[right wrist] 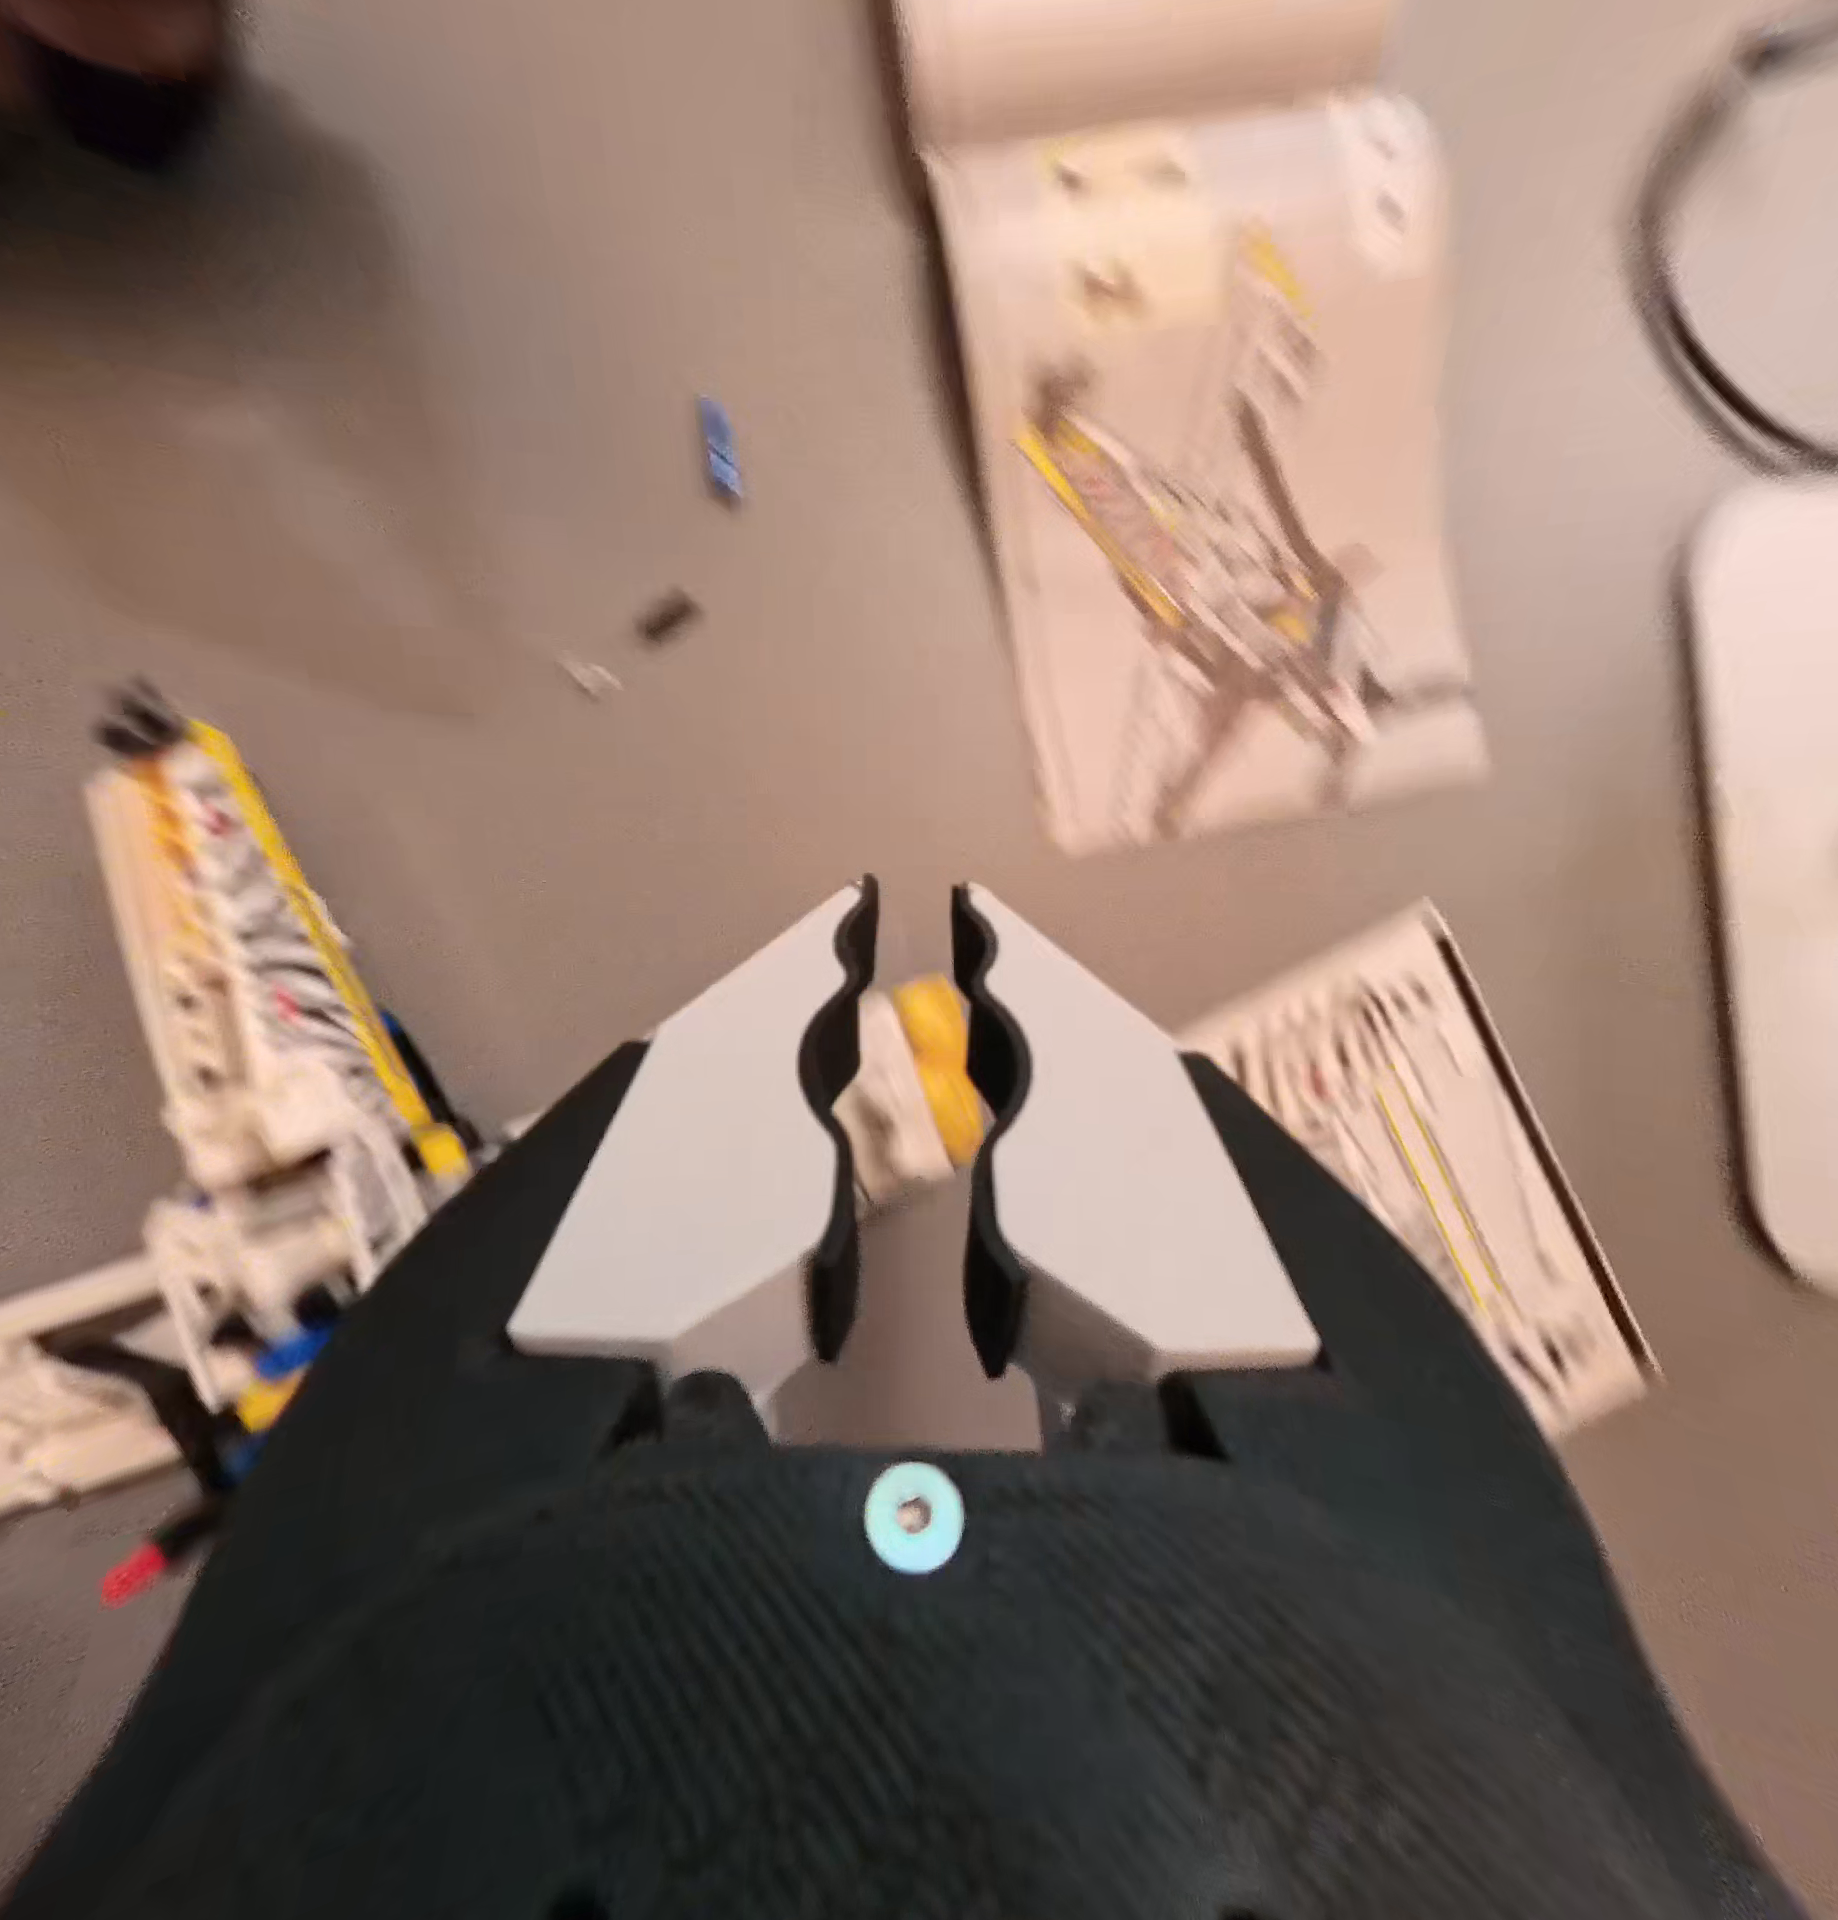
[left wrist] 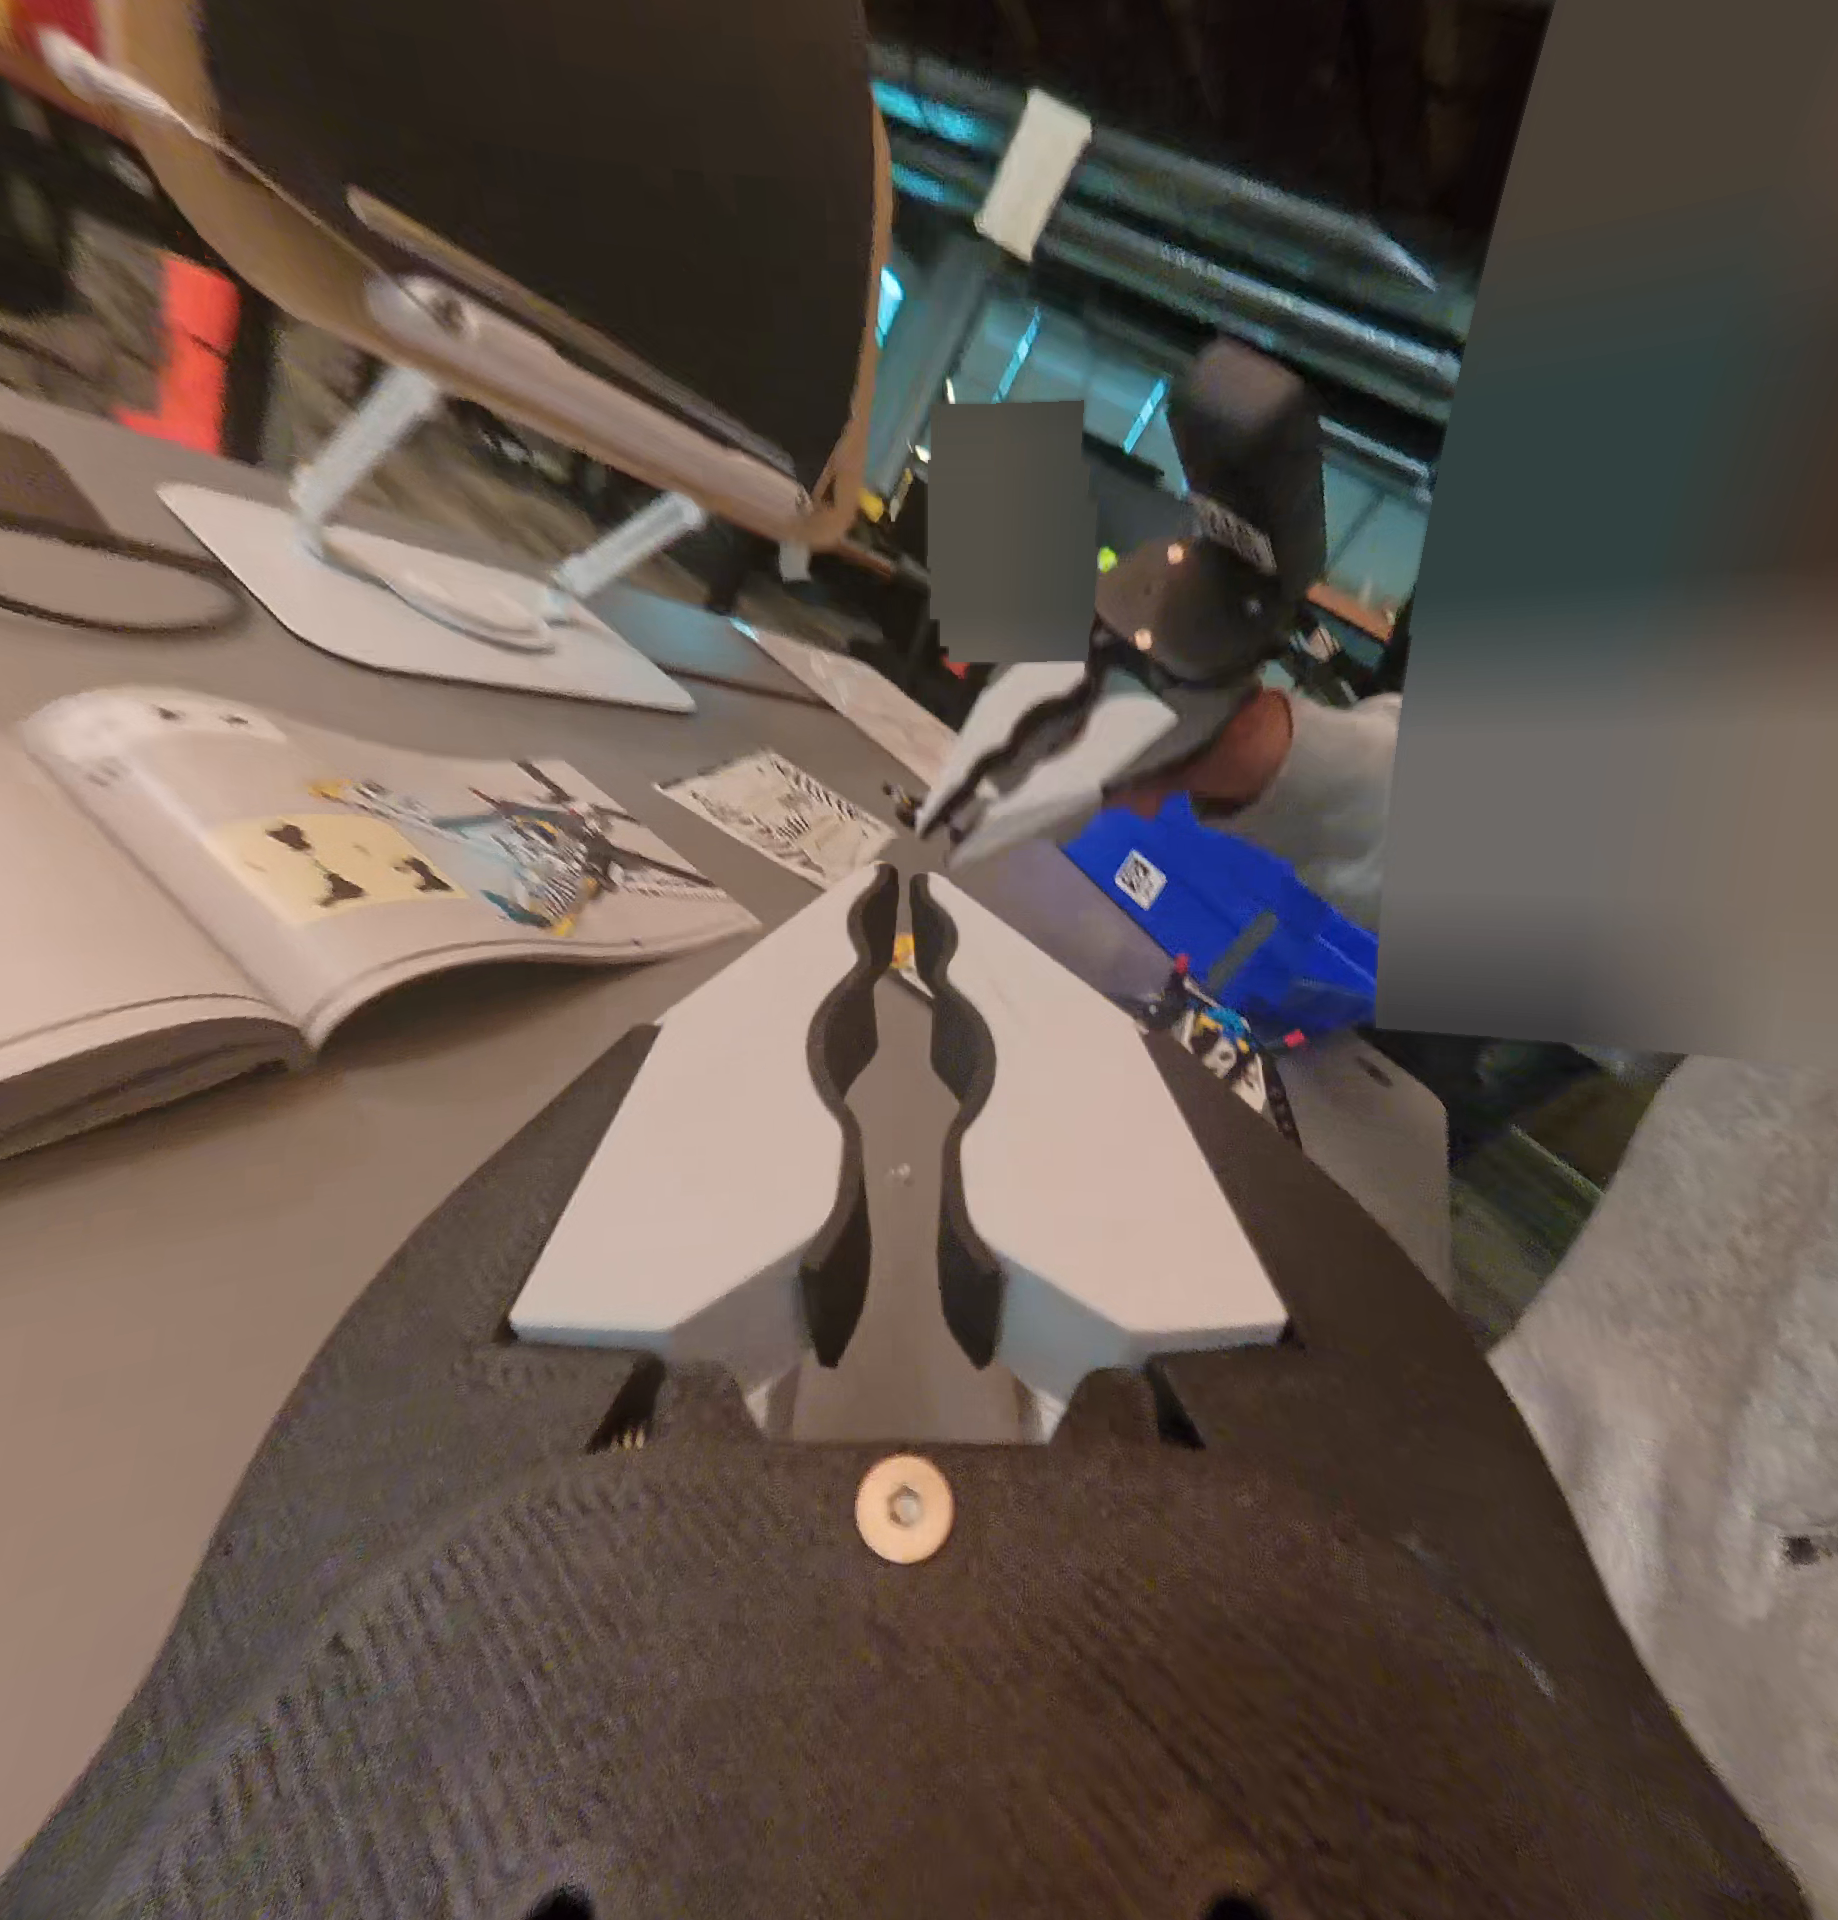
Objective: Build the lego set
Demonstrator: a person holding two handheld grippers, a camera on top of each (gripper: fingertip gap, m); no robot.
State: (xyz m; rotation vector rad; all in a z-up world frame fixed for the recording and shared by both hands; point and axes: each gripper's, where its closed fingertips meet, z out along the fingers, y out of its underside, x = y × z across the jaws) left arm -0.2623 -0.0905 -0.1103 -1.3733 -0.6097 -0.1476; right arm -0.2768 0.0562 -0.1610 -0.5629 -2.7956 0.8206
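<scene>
In the left wrist view my left gripper [left wrist: 897, 881] is shut, its tips together just above the grey table [left wrist: 271, 1299]. A speck of yellow shows through the slit behind the tips; I cannot tell what it is. My right gripper [left wrist: 936, 826] hovers just beyond it, tips down. In the right wrist view the right gripper [right wrist: 915, 894] is open. A small yellow and white lego piece [right wrist: 930, 1060] shows between its fingers, blurred like the table below, not pressed by the pads. The partly built white and yellow lego model [right wrist: 260, 1039] lies at the left; it also shows in the left wrist view [left wrist: 1216, 1039].
An open instruction booklet [left wrist: 375, 862] [right wrist: 1206, 468] and a sticker sheet [left wrist: 780, 810] [right wrist: 1414, 1132] lie on the table. Small loose pieces [right wrist: 721, 447] lie ahead. A blue bin [left wrist: 1227, 914], a white stand base [left wrist: 427, 582] and a cable [right wrist: 1704, 312] are nearby. The tips of one gripper are about 15 centimetres away from the tips of the other.
</scene>
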